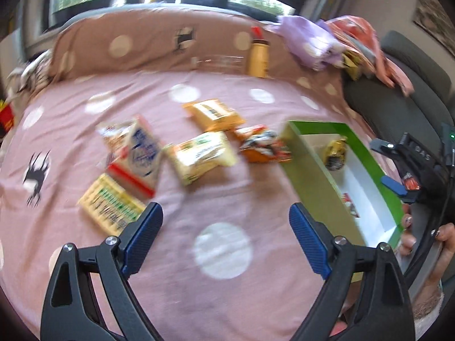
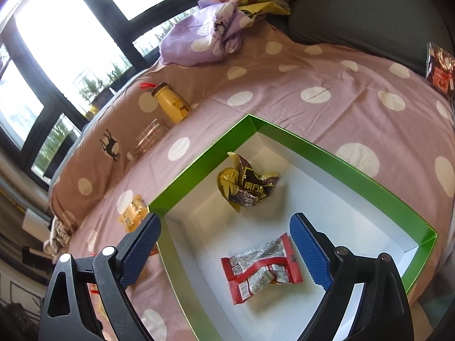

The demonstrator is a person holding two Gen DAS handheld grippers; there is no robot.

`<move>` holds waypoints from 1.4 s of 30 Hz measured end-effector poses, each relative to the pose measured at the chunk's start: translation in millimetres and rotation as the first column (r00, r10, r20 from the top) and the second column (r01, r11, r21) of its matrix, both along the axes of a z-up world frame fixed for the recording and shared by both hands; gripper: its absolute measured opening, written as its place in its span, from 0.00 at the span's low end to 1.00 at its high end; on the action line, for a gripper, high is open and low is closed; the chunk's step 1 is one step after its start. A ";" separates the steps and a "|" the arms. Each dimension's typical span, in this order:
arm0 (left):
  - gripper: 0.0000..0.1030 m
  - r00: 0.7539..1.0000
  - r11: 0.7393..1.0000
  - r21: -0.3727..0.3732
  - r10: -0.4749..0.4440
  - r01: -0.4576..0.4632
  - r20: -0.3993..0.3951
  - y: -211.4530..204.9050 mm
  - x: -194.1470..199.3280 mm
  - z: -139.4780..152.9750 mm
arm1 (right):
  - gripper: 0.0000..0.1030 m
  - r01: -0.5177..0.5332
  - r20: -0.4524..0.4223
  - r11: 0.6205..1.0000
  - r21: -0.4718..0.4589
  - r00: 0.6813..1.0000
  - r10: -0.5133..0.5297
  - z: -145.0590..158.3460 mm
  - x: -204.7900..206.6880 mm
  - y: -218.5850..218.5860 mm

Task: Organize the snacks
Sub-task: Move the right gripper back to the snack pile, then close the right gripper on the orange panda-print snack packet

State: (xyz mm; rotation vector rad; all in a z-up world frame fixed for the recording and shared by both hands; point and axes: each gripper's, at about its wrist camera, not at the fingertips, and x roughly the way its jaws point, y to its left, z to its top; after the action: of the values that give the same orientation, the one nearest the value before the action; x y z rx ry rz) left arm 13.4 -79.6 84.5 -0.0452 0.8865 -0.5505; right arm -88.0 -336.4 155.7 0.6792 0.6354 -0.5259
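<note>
A green box with a white inside (image 2: pixel 199 156) lies on the pink dotted bedspread; it also shows at the right of the left wrist view (image 1: pixel 310 167). In it lie a crumpled gold and dark packet (image 2: pixel 247 184) and a red and grey packet (image 2: pixel 261 270). My right gripper (image 2: pixel 226 245) is open and empty just above the red packet; it shows at the box's right side in the left wrist view (image 1: pixel 398 167). My left gripper (image 1: pixel 226 233) is open and empty over bare bedspread. Several snack packets lie ahead of it: yellow-green (image 1: pixel 111 207), red-white (image 1: pixel 136 153), pale yellow (image 1: pixel 202 153), orange (image 1: pixel 213 113), orange-black (image 1: pixel 261 145).
A yellow bottle (image 2: pixel 170 102) and a clear glass (image 2: pixel 148 139) lie by the brown pillow (image 2: pixel 113 130). Purple and orange clothes (image 2: pixel 204 34) are piled at the back. A dark grey cushion (image 2: pixel 364 14) lies at the right, with a dark red packet (image 2: pixel 440 68) beside it.
</note>
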 end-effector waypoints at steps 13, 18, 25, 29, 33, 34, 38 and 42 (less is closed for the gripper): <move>0.88 0.987 0.987 -0.030 0.156 -0.158 -0.044 67.4 15.6 -16.8 | 0.89 -0.177 0.032 0.984 -0.015 0.984 0.178 8.7 19.9 49.8; 0.89 0.978 0.979 -0.028 0.201 -0.203 -0.057 81.5 21.6 -17.7 | 0.89 -0.291 0.016 0.957 -0.010 0.956 0.292 13.0 41.7 82.8; 0.99 0.967 0.971 -0.017 0.237 -0.239 -0.090 93.0 29.6 -23.5 | 0.80 -0.390 -0.168 0.921 0.009 0.907 0.385 1.3 121.9 115.9; 0.99 0.962 0.967 -0.036 0.248 -0.253 -0.114 97.4 33.1 -24.5 | 0.62 -0.378 -0.291 0.926 -0.002 0.886 0.361 -17.1 160.3 118.6; 0.99 0.955 0.962 -0.021 0.268 -0.273 -0.130 101.8 38.0 -27.3 | 0.59 -0.348 -0.369 0.937 -0.028 0.875 0.314 -32.8 177.4 111.0; 0.99 0.952 0.961 -0.017 0.273 -0.278 -0.136 102.4 38.9 -28.6 | 0.59 -0.347 -0.381 0.937 -0.048 0.873 0.304 -32.9 180.9 110.9; 0.99 0.951 0.961 -0.001 0.275 -0.278 -0.141 101.6 39.5 -29.9 | 0.59 -0.359 -0.410 0.927 -0.108 0.865 0.288 -28.8 186.1 117.6; 0.99 0.952 0.962 0.000 0.271 -0.274 -0.139 101.5 39.0 -29.8 | 0.59 -0.377 -0.387 0.909 -0.175 0.876 0.289 -12.2 185.2 124.8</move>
State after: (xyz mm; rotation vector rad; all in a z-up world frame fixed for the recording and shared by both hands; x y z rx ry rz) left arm 52.4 21.9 54.7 -0.2229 0.9909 -0.2997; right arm 97.1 -211.6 143.6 0.2255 0.9888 -0.3927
